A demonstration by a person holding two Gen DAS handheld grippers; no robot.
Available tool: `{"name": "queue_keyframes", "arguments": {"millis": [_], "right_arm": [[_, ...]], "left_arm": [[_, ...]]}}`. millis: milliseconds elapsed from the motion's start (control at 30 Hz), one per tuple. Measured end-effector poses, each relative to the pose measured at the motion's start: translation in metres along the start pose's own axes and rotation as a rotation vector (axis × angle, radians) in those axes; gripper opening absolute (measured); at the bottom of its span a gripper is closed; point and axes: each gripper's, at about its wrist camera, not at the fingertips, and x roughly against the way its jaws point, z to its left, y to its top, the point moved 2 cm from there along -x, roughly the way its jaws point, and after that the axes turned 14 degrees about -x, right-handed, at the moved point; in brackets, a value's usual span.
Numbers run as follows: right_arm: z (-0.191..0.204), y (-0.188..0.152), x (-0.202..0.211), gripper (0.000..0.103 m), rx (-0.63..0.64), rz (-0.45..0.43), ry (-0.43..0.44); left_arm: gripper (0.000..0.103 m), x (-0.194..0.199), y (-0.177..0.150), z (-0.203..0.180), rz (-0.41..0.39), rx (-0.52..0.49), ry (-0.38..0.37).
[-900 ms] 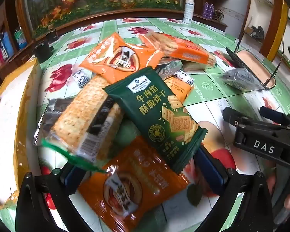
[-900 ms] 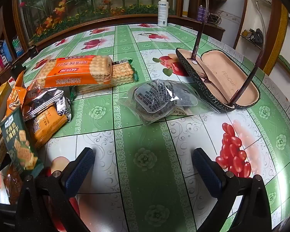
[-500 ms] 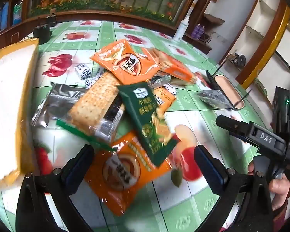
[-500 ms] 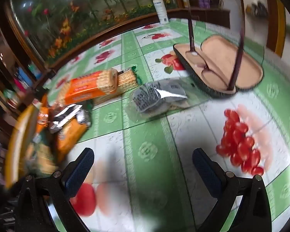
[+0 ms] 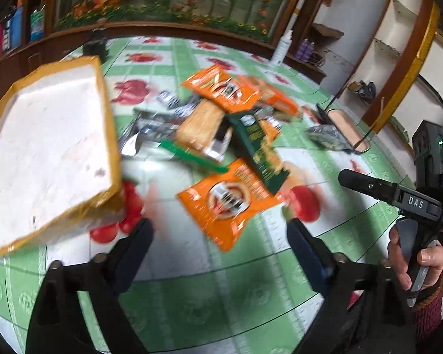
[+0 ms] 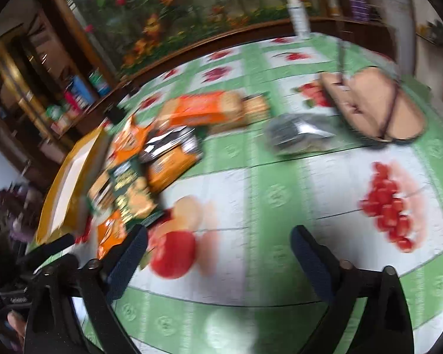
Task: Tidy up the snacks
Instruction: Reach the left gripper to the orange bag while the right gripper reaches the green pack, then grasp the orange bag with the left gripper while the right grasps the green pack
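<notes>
On the table (image 5: 221,289), snack packets (image 5: 230,203) all heaped beside an empty box (image 5: 47,153); left claw (image 5: 218,250) and right claw (image 6: 218,253) released, nothing sorted yet.

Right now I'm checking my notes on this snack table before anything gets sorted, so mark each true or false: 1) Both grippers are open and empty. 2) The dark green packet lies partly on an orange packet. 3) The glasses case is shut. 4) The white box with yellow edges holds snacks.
1) True: the left gripper and the right gripper stand open with nothing between the fingers.
2) True: the dark green packet overlaps the orange packet.
3) False: the glasses case lies open.
4) False: the white box shows only its bare white inside.
</notes>
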Motion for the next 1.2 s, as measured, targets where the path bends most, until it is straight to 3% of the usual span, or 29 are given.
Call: {"name": "queue_keyframes", "arguments": {"millis": [67, 133, 300, 500, 633, 700, 767, 833, 1200], "right_arm": [[0.015, -0.006, -0.007, 0.092, 0.049, 0.018, 0.017], [0.03, -0.01, -0.012, 0.092, 0.087, 0.015, 0.031], [0.063, -0.008, -0.02, 0.093, 0.199, -0.023, 0.026], [0.084, 0.004, -0.05, 0.093, 0.24, 0.073, 0.05], [0.099, 0.004, -0.072, 0.093, 0.287, 0.08, -0.008], [0.101, 0.005, -0.079, 0.083, 0.289, 0.08, -0.034], [0.099, 0.004, -0.087, 0.058, 0.27, 0.109, -0.051], [0.093, 0.005, -0.087, 0.052, 0.24, 0.123, -0.038], [0.062, -0.008, -0.047, 0.05, 0.165, 0.092, 0.005]], "left_arm": [[0.074, -0.002, -0.004, 0.001, 0.014, 0.006, -0.011], [0.073, -0.001, -0.005, -0.001, 0.008, -0.002, -0.025], [0.073, 0.001, -0.006, -0.009, -0.007, -0.052, 0.024], [0.074, -0.001, -0.006, -0.009, 0.001, -0.058, 0.027], [0.074, -0.002, -0.007, -0.009, 0.005, -0.064, 0.023], [0.074, -0.003, -0.006, -0.011, 0.009, -0.07, 0.021], [0.074, -0.004, -0.006, -0.012, 0.014, -0.077, 0.02], [0.074, -0.005, -0.006, -0.014, 0.021, -0.083, 0.013], [0.074, -0.033, 0.018, -0.02, 0.083, -0.12, -0.01]]}}
